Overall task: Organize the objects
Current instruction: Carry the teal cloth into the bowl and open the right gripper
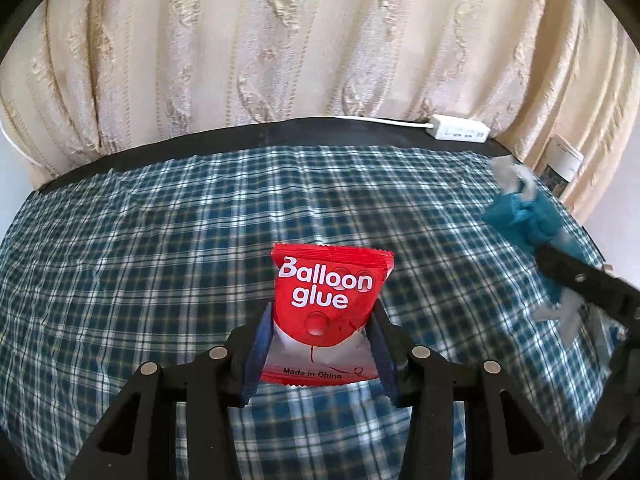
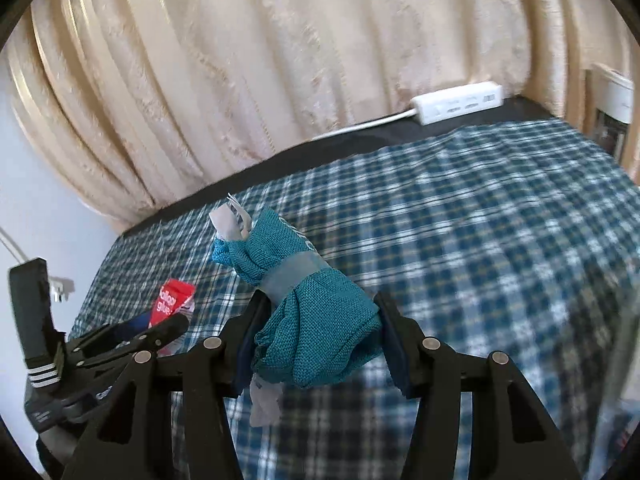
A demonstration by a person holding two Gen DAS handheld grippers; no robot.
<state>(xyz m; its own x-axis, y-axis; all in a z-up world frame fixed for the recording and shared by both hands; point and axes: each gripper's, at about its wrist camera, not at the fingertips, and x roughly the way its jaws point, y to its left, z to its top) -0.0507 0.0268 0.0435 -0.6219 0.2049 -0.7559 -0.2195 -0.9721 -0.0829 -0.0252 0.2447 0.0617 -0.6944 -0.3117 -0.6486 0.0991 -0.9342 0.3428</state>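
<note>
Both items are in the carrying step above the blue plaid-covered bench [image 1: 160,240]. The left claw [image 1: 318,344] clamps the red "Balloon glue" foil packet [image 1: 328,304]; the right claw [image 2: 316,344], at its three o'clock, grips the teal knitted cloth bundle [image 2: 308,320]. Next comes choosing set-down spots, none visible.

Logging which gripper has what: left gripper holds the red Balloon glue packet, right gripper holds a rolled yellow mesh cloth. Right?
Almost. The left gripper does hold the red Balloon glue packet, but the rolled mesh cloth in the right gripper is teal, not yellow, as the right wrist view shows.
</note>
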